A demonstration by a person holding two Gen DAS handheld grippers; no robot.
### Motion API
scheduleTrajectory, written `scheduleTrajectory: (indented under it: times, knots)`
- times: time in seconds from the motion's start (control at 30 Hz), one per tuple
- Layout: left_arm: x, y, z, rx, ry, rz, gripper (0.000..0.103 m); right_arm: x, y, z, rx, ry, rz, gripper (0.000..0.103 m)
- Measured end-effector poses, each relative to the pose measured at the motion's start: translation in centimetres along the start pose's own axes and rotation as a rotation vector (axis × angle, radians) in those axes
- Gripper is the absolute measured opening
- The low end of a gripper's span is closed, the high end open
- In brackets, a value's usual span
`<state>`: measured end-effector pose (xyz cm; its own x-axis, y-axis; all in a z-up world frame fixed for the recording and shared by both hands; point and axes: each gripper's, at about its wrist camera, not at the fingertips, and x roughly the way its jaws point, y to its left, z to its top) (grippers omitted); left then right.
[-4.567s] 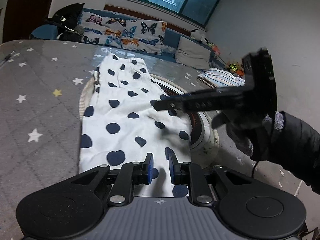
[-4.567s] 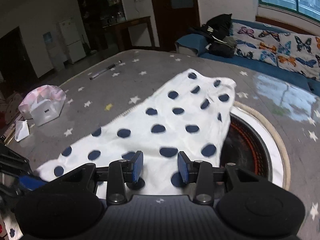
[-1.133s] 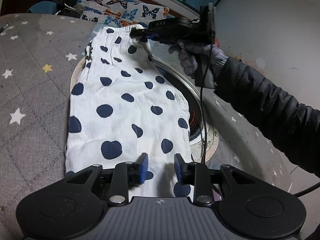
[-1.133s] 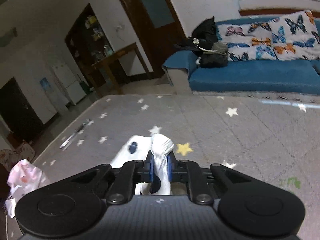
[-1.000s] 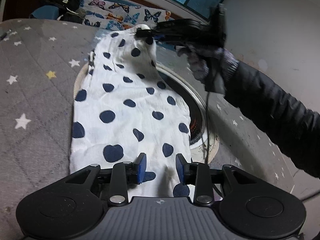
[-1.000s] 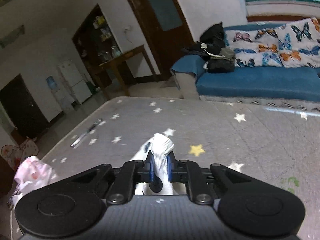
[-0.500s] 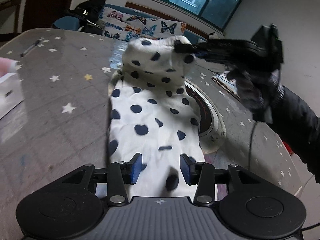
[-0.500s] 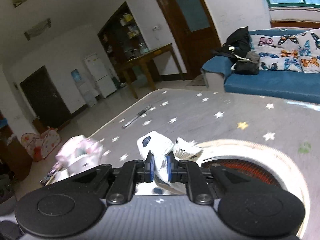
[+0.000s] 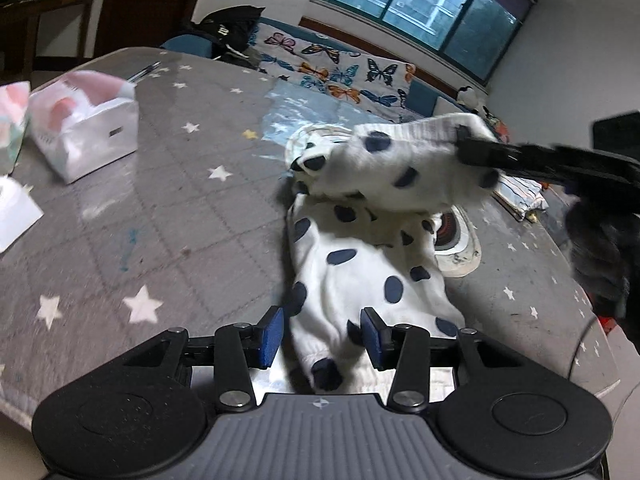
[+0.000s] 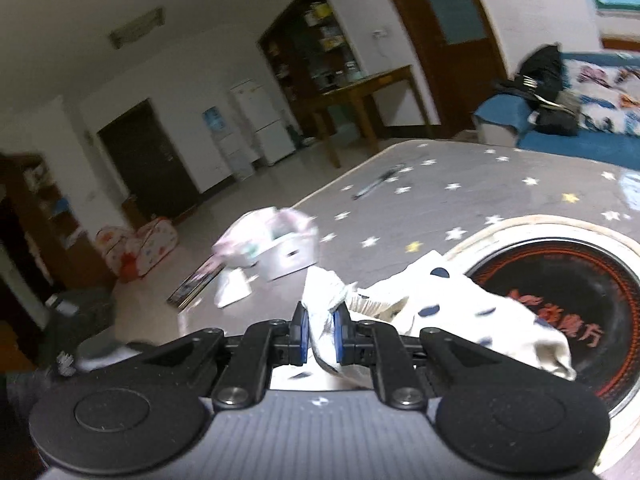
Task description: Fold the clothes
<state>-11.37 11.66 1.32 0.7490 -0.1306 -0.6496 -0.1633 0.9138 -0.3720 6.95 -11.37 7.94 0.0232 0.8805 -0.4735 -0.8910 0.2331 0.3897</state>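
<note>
Lifted now off the grey star-printed quilted table cover [image 9: 160, 216]: far end of the white navy-dotted cotton garment [image 9: 360, 276], flat on the cover a few seconds back, raised and carried over toward the near end. Pinched at the ribbed hem by the right gripper [image 10: 320, 338], blue pads squeezed together on a bunch of the cloth, with a loose flap hanging beside them. Seen from the left wrist view as a humped fold in mid-air, over the part lying flat on the cover and partly over the round white-rimmed black burner plate [image 10: 568, 300]. Left gripper [image 9: 322, 338] spread wide, pads either side of the near hem, gripping nothing; wider apart than a second ago.

Probably a half fold lengthwise in progress, top end brought down onto bottom end. Not yet laid: upper layer sagging and skewed, edges out of line. Some blur in both views, so exact overlap not clear. White tissue box [image 9: 84, 136] well off to the side, out of the way.
</note>
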Motion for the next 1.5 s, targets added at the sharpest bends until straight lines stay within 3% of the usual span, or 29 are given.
scheduleTrajectory:
  times: [0.17, 0.43, 0.7, 1.03, 1.23, 1.5]
  knots:
    - [-0.6, 0.7, -0.4, -0.017, -0.019, 0.011, 0.046, -0.1, 3.5, -2.0, -0.146, 0.065, 0.028, 0.011]
    - [-2.3, 2.4, -0.3, -0.049, -0.066, 0.058, 0.048, -0.5, 7.9, -6.7, -0.441, 0.171, -0.003, 0.013]
    - [-3.2, 2.5, 0.9, -0.043, -0.118, 0.054, 0.048, -0.6, 9.7, -9.5, -0.624, 0.240, -0.042, 0.018]
    - [-3.0, 0.7, 2.0, 0.006, -0.148, -0.012, 0.048, -2.4, 8.8, -8.5, -0.436, 0.226, 0.023, 0.025]
    - [-2.0, 0.3, 1.4, 0.032, -0.110, -0.040, 0.046, -1.5, 8.4, -7.6, -0.355, 0.199, -0.074, 0.025]
    - [-1.3, 0.5, 1.3, 0.031, -0.087, -0.059, 0.046, 0.9, 9.0, -8.0, -0.346, 0.224, -0.091, 0.026]
